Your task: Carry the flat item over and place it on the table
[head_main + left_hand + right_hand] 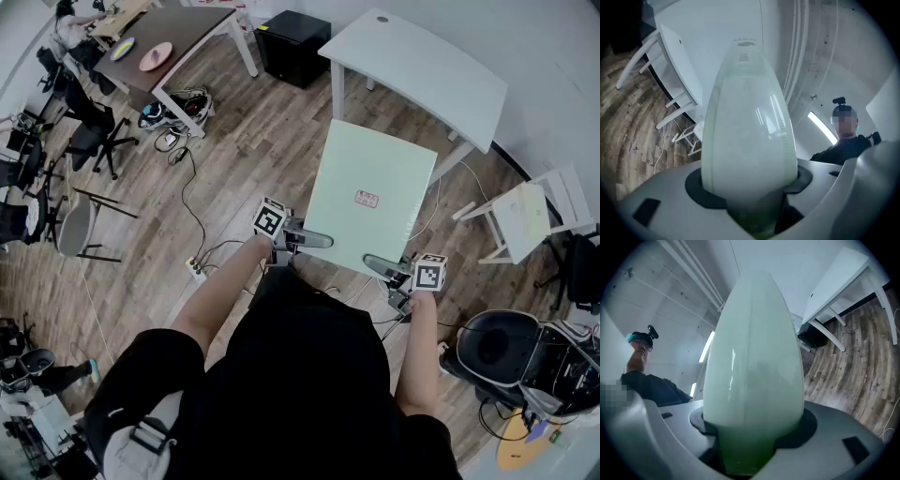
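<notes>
While left gripper [314, 239] and right gripper [382, 265] fingers pinch the near edge of the green flat panel [370, 192], held over the floor short of the white worktop [422, 66], we'd carry it level, both grips even.

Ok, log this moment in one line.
carry | left gripper: shut on green board | right gripper: shut on green board | white table ahead, not reached

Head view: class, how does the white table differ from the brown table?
The white table is bare; the brown table holds two dishes. The white table stands just past the green board; the brown table is far left. Both have white legs.
</notes>
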`<state>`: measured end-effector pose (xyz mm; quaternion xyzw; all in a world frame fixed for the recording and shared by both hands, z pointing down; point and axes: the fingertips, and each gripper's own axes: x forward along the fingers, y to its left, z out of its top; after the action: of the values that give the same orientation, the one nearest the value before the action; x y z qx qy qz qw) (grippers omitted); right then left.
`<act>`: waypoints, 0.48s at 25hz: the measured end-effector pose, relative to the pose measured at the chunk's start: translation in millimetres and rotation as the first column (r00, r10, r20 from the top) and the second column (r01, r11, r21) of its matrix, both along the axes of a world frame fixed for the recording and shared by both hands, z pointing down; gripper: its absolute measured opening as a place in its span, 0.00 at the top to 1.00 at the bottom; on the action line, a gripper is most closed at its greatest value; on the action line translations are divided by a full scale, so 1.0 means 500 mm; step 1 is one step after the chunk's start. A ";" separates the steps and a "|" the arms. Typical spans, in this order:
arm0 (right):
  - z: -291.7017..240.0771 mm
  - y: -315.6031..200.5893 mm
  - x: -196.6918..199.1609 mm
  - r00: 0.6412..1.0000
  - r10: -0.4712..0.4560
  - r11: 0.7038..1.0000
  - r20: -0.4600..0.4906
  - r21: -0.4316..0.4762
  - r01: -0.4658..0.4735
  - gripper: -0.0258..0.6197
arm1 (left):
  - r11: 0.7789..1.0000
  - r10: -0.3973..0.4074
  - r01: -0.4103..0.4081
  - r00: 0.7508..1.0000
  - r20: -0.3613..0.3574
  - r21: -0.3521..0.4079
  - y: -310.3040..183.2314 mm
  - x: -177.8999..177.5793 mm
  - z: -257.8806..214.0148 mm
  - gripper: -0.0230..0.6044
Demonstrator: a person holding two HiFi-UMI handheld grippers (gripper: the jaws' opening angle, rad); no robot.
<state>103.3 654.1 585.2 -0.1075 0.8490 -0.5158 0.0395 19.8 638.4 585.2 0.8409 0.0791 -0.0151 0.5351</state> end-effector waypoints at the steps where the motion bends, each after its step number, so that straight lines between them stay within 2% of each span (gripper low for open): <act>1: -0.003 0.001 -0.001 1.000 0.000 1.000 0.002 0.003 0.000 0.47 | 1.000 -0.001 0.001 1.000 0.003 0.004 0.000 -0.001 -0.004 0.47; 12: 0.003 0.032 0.018 0.999 0.010 1.000 0.035 0.015 -0.011 0.47 | 1.000 -0.005 0.005 1.000 0.018 0.010 0.029 0.018 0.006 0.47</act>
<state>112.2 669.9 586.9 -0.1026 0.8515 -0.5109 0.0578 29.0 652.9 588.1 0.8440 0.0721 -0.0084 0.5314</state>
